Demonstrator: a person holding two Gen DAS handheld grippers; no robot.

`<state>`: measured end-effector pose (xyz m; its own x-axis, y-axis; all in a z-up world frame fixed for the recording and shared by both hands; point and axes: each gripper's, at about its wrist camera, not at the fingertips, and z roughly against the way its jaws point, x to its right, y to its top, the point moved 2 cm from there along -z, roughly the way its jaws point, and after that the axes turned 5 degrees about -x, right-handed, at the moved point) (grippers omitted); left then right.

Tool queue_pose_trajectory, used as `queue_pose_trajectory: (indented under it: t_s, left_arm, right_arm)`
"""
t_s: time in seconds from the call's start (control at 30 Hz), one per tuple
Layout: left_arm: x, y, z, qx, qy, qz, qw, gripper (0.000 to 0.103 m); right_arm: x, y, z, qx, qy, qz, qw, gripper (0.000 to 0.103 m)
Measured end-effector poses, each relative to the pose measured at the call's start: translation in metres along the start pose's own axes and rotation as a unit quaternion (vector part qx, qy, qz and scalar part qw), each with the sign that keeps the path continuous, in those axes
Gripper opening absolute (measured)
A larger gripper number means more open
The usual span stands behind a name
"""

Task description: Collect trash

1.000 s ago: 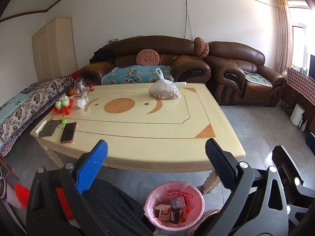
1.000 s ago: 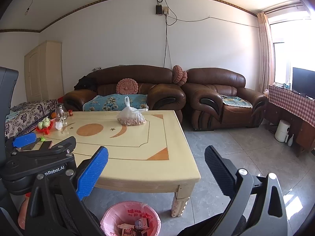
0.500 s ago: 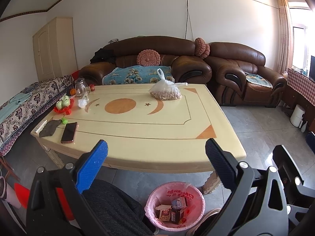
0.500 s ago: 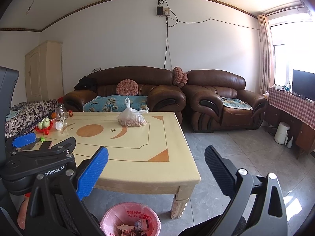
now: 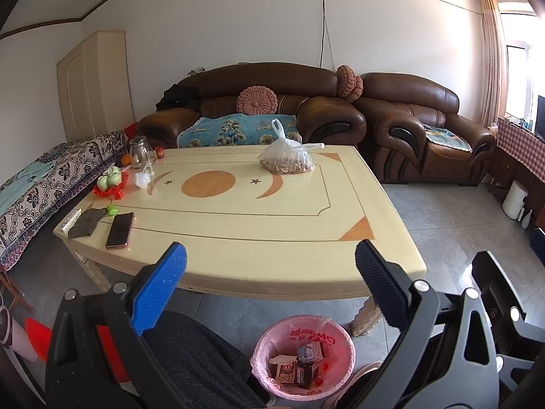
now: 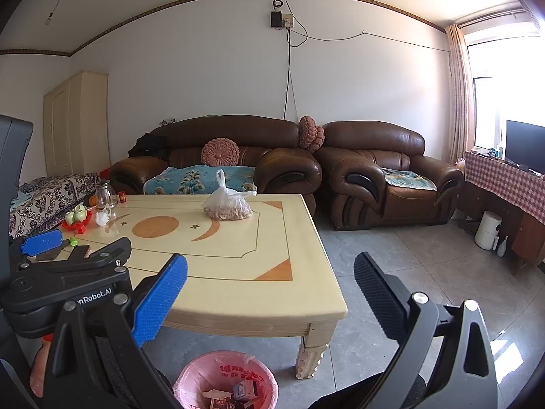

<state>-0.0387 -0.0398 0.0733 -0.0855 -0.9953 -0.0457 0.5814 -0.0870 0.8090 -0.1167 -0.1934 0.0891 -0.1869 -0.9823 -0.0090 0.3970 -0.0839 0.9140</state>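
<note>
A: How much of the bin (image 6: 224, 383) shows from the right wrist?

B: Only its top. The bottom edge cuts it off, and the boxes inside (image 5: 301, 364) are too small to read.

A: And the red print on the bin liner (image 5: 311, 334)?

B: Blurred, unreadable. The table's (image 5: 272, 266) near edge hides the floor under it.

A: The left gripper (image 5: 269, 272)?

B: Its body runs off the bottom edge. The small things by the glass jug (image 5: 139, 152) are too tiny to name.
</note>
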Motion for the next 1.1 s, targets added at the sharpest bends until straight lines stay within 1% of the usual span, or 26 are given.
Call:
queue_pose_trajectory:
  t_s: [0.57,1.1]
  left_arm:
    - [0.001,-0.001,-0.002,-0.004,0.002,0.0,1.0,0.097]
    - [-0.004,-0.003,-0.012,-0.022,-0.001,-0.001,0.9998,0.097]
  right_arm:
    - [0.0,0.0,-0.001,-0.001,0.001,0.003,1.0,0.096]
    - [0.0,0.0,-0.009,-0.005,0.005,0.004,1.0,0.096]
